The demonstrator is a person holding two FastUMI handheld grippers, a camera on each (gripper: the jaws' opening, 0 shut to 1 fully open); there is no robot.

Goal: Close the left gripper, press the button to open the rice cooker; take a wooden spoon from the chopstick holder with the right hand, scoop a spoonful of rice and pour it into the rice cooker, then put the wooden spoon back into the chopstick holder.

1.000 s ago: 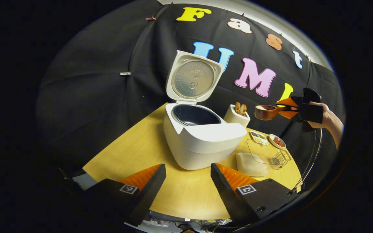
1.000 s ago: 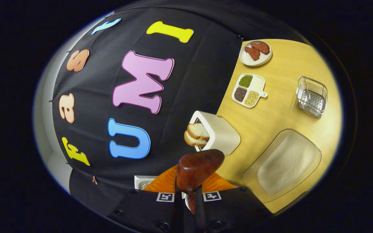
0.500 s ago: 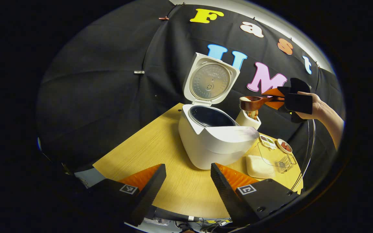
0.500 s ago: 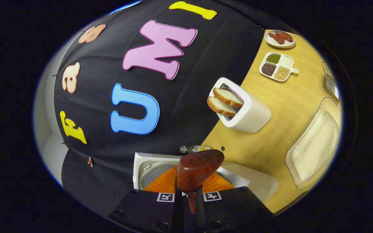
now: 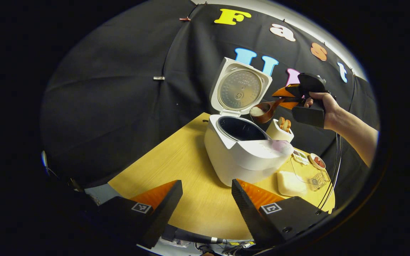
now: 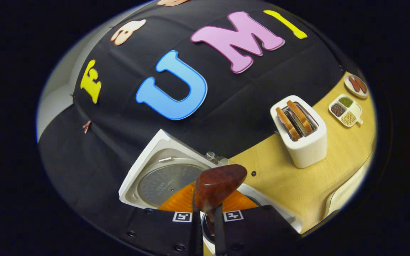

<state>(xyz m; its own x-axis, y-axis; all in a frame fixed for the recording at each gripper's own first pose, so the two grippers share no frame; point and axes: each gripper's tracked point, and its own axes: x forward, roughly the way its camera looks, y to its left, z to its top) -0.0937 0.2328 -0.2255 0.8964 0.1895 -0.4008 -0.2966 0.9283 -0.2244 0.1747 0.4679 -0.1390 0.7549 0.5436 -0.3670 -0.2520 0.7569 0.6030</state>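
The white rice cooker (image 5: 242, 153) stands on the wooden table with its lid (image 5: 240, 89) up and its dark inner pot (image 5: 240, 128) showing. A wooden spoon (image 5: 263, 111) holding white rice hangs over the pot's far right rim, bowl tipped downward. My right gripper (image 5: 284, 97), held by a hand (image 5: 324, 106), is shut on the spoon's handle. In the right gripper view the spoon's bowl (image 6: 219, 186) sticks up between that gripper's (image 6: 206, 213) fingers, above the cooker lid (image 6: 162, 174). My left gripper (image 5: 206, 183) stands open over the table's near edge, in front of the cooker.
A white toaster (image 5: 279, 129) with bread slices stands behind the cooker, also seen as the toaster (image 6: 301, 131). A clear tray of rice (image 5: 290, 176), a wire basket (image 5: 319, 179), a sectioned dish (image 6: 345, 110) and a small plate (image 6: 357, 85) lie to the right.
The right gripper carried the spoon leftward from beside the toaster to over the pot and tipped its bowl down. The left gripper's view shifted slightly; its fingers stayed open.
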